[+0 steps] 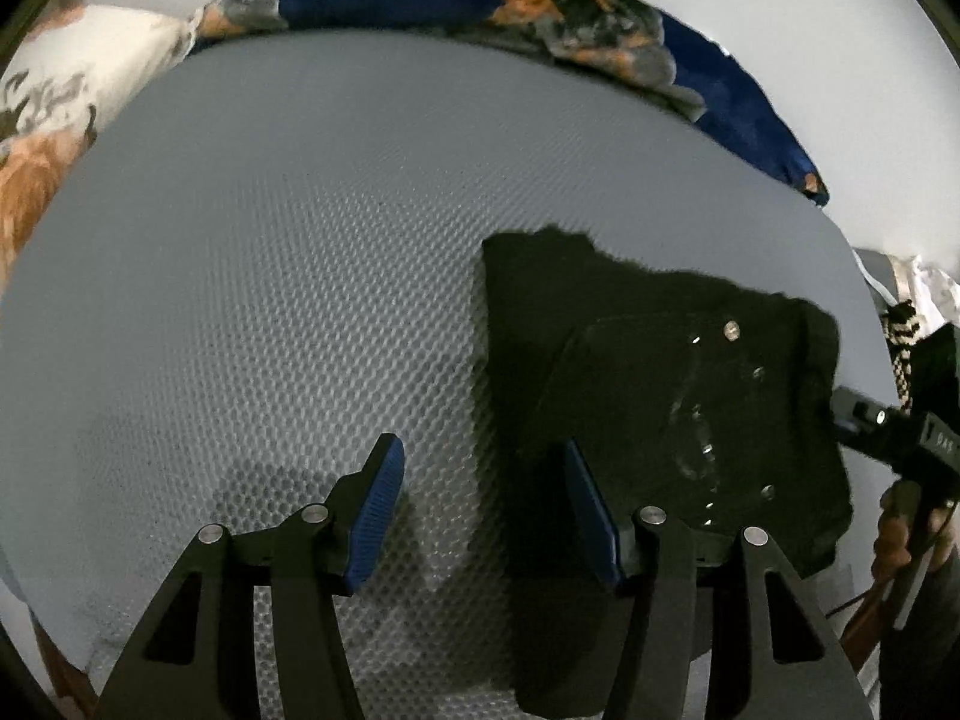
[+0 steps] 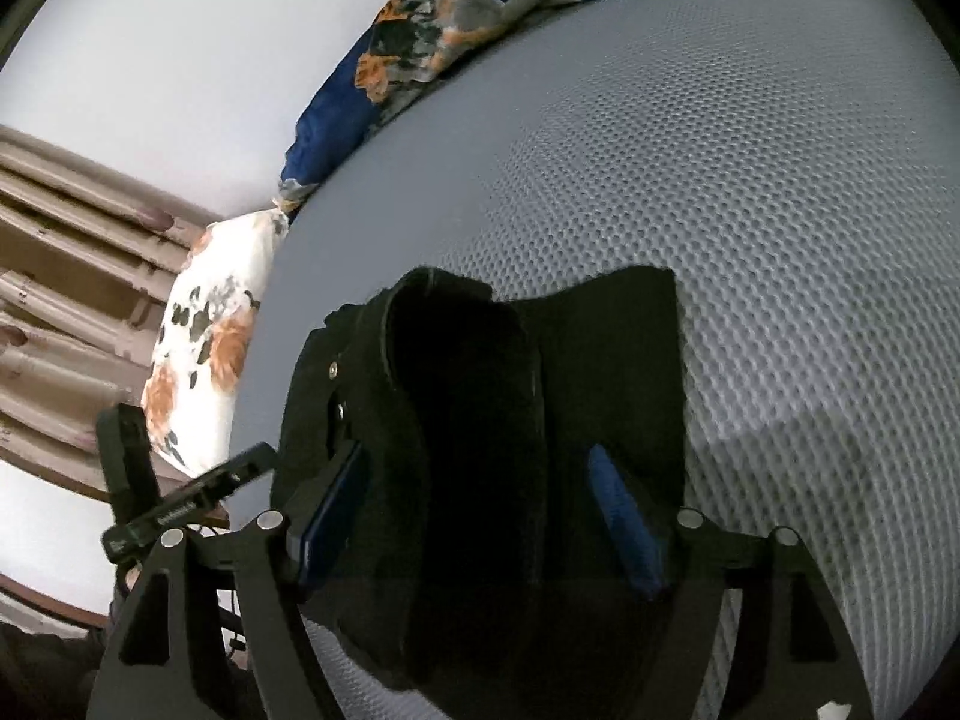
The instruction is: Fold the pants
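Note:
Black pants, folded into a thick bundle with metal studs showing, lie on the grey honeycomb mattress. My left gripper hovers open at the bundle's left edge, its right finger over the cloth and its left finger over bare mattress. In the right wrist view the pants fill the space between the blue pads of my right gripper. Its jaws stand wide, and the pads do not visibly press on the cloth. A hand holds the right gripper's black body at the bundle's right side.
A blue floral blanket lies bunched along the mattress's far edge, also in the right wrist view. A white floral pillow sits at one end of the mattress, with brown wooden slats beyond it.

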Demonstrator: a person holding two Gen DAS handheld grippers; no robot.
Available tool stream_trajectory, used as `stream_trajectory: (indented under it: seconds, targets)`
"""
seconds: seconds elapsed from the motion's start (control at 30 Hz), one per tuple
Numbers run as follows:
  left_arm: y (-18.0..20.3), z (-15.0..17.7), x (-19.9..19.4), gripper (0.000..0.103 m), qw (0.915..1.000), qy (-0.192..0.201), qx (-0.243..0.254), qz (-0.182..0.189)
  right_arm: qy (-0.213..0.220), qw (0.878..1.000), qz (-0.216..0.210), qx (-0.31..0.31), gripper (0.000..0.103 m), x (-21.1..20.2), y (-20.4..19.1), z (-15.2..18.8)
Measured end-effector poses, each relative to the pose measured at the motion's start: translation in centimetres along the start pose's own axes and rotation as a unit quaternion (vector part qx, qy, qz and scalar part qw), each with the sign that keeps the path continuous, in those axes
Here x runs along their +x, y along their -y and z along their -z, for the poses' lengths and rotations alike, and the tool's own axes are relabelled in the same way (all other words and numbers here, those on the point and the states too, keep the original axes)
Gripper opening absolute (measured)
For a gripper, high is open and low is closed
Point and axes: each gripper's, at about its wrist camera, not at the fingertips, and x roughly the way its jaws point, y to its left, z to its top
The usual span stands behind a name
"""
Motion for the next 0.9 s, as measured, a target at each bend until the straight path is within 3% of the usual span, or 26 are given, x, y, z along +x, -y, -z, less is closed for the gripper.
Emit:
stream_trajectory:
  seconds: [0.1, 0.2, 0.23, 0.27, 0.33, 0.6, 0.73, 0.83, 0.9]
  targets:
    - [-0.2, 0.1, 0.4, 0.057, 1.0, -0.003, -0.006, 0.003, -0.007, 1.0, -0.028, -0.005, 0.07, 1.2, 0.1, -0.8]
    - [-0.1, -0.1, 0.6, 0.057, 1.0, -0.001, -0.008, 0.003, -0.011, 0.998, -0.054, 0.003, 0.056, 2.5, 0.2, -1.6]
    - [0.0, -0.2, 0.6, 0.057, 1.0, -0.001, -0.008, 0.002, -0.01, 0.998, -0.061, 0.004, 0.049, 2.7, 0.2, -1.7]
    - [0.0, -0.3, 0.6, 0.057, 1.0, -0.001, -0.008, 0.003, -0.008, 0.998, -0.061, 0.005, 0.034, 2.8, 0.1, -1.8]
    - [0.1, -0.4, 0.6, 0.057, 1.0, 0.0, -0.007, 0.003, -0.009, 0.997, -0.072, 0.023, 0.015, 2.8, -0.1, -1.8]
    - [0.5, -1.4, 0.3, 0.057, 0.9999, 0.013, -0.003, 0.006, 0.07, 0.996, -0.05, 0.017, 0.01, -3.5, -3.7, -0.1]
    - [1.9, -1.8, 0.5, 0.057, 0.9996, 0.017, 0.013, 0.017, 0.096, 0.994, -0.013, 0.059, 0.01, -4.9, -0.8, 0.9]
    - [3.2, -2.0, 1.3, 0.059, 0.9992, 0.016, 0.033, 0.016, 0.075, 0.993, 0.047, 0.081, 0.011, -3.3, 2.0, 1.9]
    - [3.8, -2.1, 2.6, 0.059, 0.9988, 0.007, 0.048, -0.001, 0.077, 0.992, 0.046, 0.086, 0.012, -2.7, 3.2, 2.4]
